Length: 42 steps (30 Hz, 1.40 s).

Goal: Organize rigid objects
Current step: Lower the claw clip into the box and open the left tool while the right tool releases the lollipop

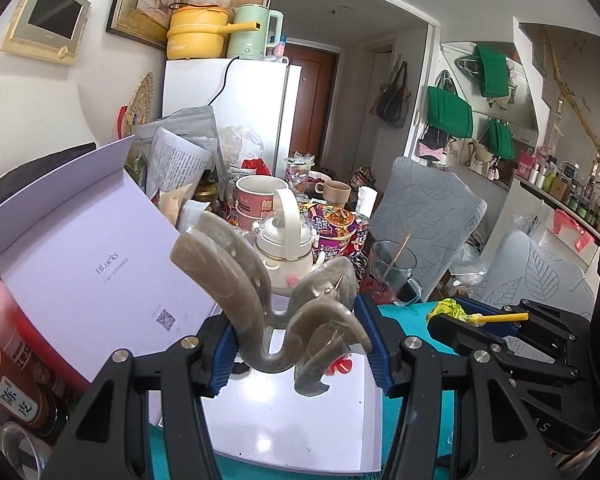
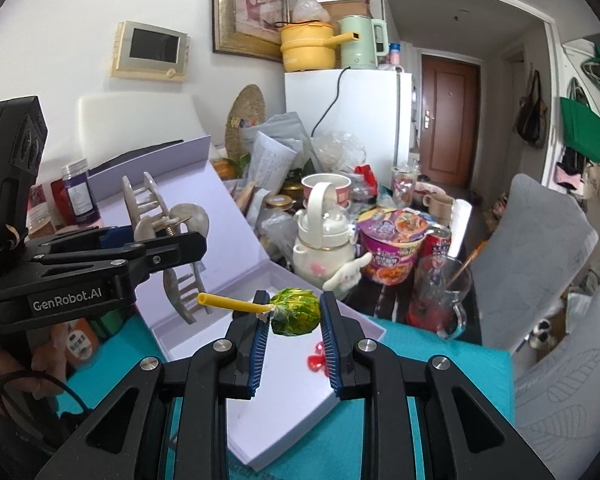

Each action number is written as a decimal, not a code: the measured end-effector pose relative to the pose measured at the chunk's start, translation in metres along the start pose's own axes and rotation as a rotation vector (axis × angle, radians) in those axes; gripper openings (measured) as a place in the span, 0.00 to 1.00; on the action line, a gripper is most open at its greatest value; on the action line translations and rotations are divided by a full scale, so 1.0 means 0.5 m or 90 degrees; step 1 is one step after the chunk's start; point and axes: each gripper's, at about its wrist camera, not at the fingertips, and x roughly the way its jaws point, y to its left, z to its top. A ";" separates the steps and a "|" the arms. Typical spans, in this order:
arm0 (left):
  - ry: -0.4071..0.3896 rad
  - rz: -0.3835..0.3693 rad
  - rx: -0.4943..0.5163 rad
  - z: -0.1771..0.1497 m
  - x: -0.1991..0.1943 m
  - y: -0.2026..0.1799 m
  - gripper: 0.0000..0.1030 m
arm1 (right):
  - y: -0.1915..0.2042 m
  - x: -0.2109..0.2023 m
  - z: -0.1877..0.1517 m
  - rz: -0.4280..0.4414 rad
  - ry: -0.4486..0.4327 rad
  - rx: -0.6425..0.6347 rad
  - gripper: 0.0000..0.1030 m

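We see a hair claw of glossy, marbled grey-beige plastic, and a lollipop in crinkly, shiny green-and-yellow wrapping on a smooth yellow plastic stick. The open box looks like matt lilac-white cardboard, and the cloth under it is matt teal fabric. Each gripper's jaws are matt black plastic with ribbed blue pads and bright metal pins; the mug is clear glass.

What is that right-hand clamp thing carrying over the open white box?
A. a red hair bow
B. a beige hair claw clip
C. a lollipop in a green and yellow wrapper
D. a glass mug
C: in the right wrist view the wrapped lollipop, with its yellow stick, sits pinched in the right gripper; the hair claw clip is in the left gripper instead, above the white box.
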 end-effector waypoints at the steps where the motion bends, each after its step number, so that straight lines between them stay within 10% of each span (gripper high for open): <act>1: 0.002 0.001 0.001 -0.001 0.009 0.001 0.53 | -0.004 0.011 0.001 0.002 0.002 0.004 0.24; 27: 0.219 0.034 0.005 -0.103 0.256 0.030 0.53 | -0.044 0.225 -0.086 0.004 0.133 0.008 0.24; 42: 0.253 0.060 0.013 -0.115 0.277 0.032 0.53 | -0.042 0.268 -0.113 0.002 0.179 0.010 0.25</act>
